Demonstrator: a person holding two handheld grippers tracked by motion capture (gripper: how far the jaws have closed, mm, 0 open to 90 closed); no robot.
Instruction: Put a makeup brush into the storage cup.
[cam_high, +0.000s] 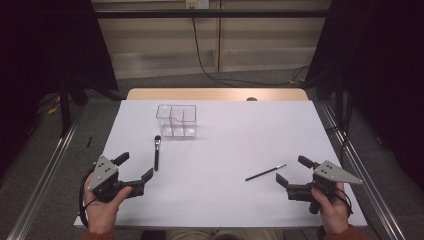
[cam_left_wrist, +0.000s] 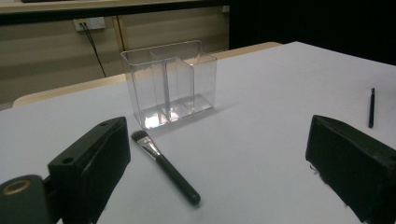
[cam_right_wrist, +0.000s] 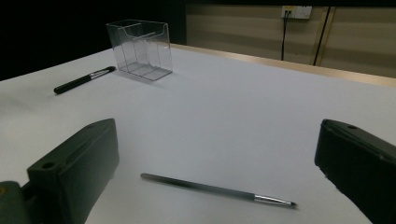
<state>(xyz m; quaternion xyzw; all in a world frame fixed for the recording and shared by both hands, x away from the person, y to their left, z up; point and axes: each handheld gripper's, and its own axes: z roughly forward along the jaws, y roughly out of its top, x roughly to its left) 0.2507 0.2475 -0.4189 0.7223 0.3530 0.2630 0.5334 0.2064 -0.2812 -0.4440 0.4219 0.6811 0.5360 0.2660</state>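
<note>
High view had your left gripper (cam_high: 134, 173) and right gripper (cam_high: 292, 173) at the near edge of the worktop (cam_high: 225, 130), both released with fingers spread and nothing held. Just ahead of your left fingers lay the thick brush (cam_high: 156, 153), handle toward you, bristles pointing away at the clear organizer (cam_high: 176, 120) (long axis running near to far). The thin brush (cam_high: 265, 172) lay just beyond your right fingers, slanted across them. Each hand was nearer its own brush; the organizer stood farther back, closer to your left side.
</note>
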